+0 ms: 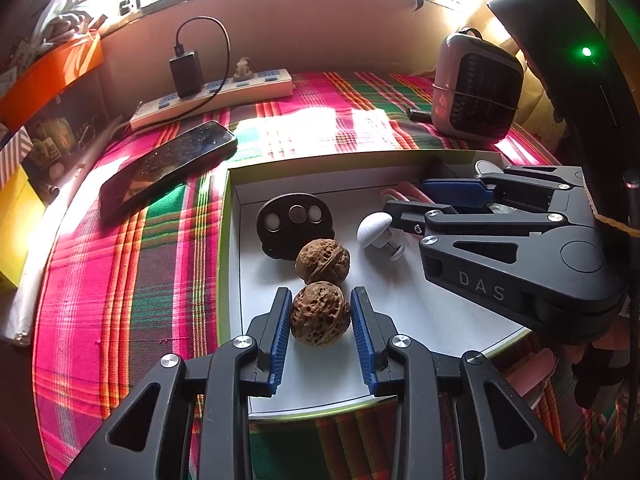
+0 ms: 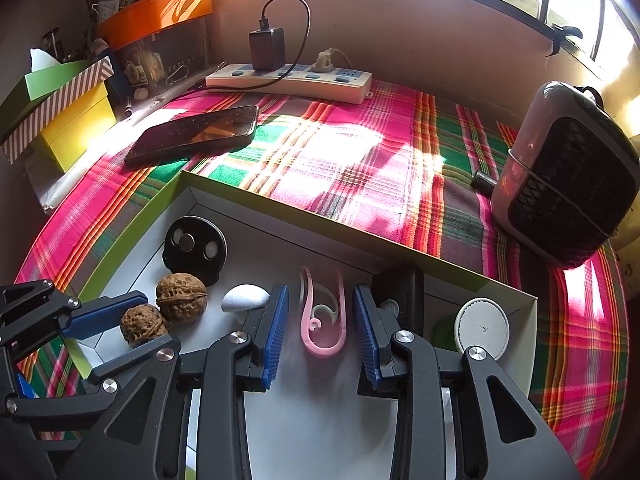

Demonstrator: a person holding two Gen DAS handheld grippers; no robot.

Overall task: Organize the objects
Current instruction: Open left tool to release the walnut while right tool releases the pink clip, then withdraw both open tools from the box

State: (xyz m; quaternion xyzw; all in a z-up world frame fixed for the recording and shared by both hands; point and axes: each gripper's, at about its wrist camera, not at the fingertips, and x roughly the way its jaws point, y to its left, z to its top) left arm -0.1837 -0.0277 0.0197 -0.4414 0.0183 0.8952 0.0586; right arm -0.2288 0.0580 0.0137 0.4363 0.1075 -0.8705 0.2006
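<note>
A shallow white box with a green rim [image 1: 230, 216] [image 2: 132, 232] lies on the plaid cloth. In it are two walnuts, a black round disc [image 1: 295, 222] [image 2: 196, 246], a white mushroom-shaped knob [image 1: 375, 230] [image 2: 245, 298] and a pink clip [image 2: 322, 320]. My left gripper [image 1: 320, 316] [image 2: 120, 328] stands around the near walnut [image 1: 319, 314] [image 2: 142, 325], blue pads touching its sides. The second walnut [image 1: 322, 261] [image 2: 181, 297] lies just behind it. My right gripper [image 2: 320, 334] [image 1: 416, 204] is open with the pink clip between its fingers, apart from the pads.
A black phone [image 1: 168, 166] [image 2: 196, 134], a white power strip with a charger [image 1: 212, 94] [image 2: 288, 80] and a small heater [image 1: 476, 88] [image 2: 568, 184] stand on the cloth. Coloured boxes [image 2: 68, 120] line the left edge. A white round pad [image 2: 482, 328] lies in the box.
</note>
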